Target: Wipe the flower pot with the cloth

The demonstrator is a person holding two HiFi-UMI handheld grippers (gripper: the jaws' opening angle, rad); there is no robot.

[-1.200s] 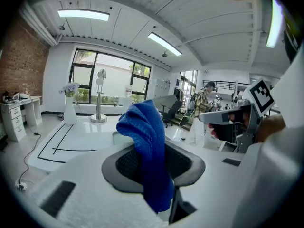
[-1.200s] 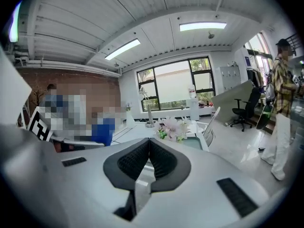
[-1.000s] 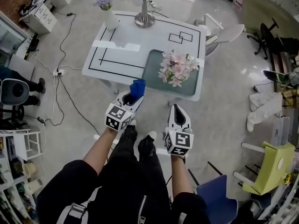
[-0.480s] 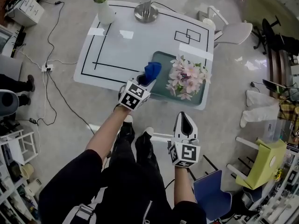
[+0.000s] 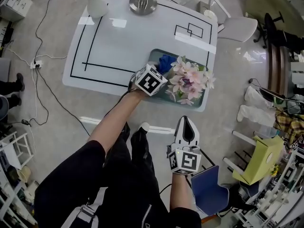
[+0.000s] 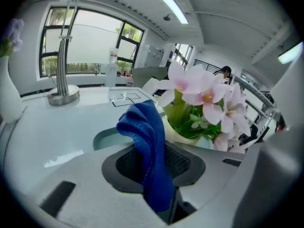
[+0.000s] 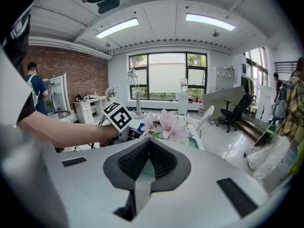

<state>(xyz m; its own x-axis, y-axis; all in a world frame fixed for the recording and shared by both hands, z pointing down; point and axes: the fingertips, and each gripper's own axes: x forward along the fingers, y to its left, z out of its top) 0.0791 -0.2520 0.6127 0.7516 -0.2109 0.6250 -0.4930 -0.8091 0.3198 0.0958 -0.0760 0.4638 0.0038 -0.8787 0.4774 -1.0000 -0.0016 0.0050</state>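
Room: a bright workshop with a pale glossy floor (image 5: 237, 89), a white chair (image 5: 237, 30) beyond the white worktop (image 5: 128, 42) and a blue chair (image 5: 206, 191) on the near side.
Worktop: marked with black lines; a teal tray (image 5: 195, 100) lies at its near right corner.
Flower pot: the cream pot (image 6: 178, 136) stands in the tray under pink flowers (image 5: 187, 80), which hide it in the head view.
Left tongs: the left tongs (image 5: 160, 69) reach over the tray's left part, clamped on a blue cloth (image 6: 145, 137).
Cloth and pot: the cloth stands up out of the tongs just to the left of the pot; whether they touch cannot be told.
Right tongs: the right tongs (image 5: 185, 123) hang over the floor, off the worktop's near edge and well apart from the pot, pressed together with nothing between them.
Other things: a lamp base (image 5: 142, 3) and a white vase (image 5: 95, 6) stand at the far edge, well apart from the tray.
In the way: the blossoms spread over the pot's rim.
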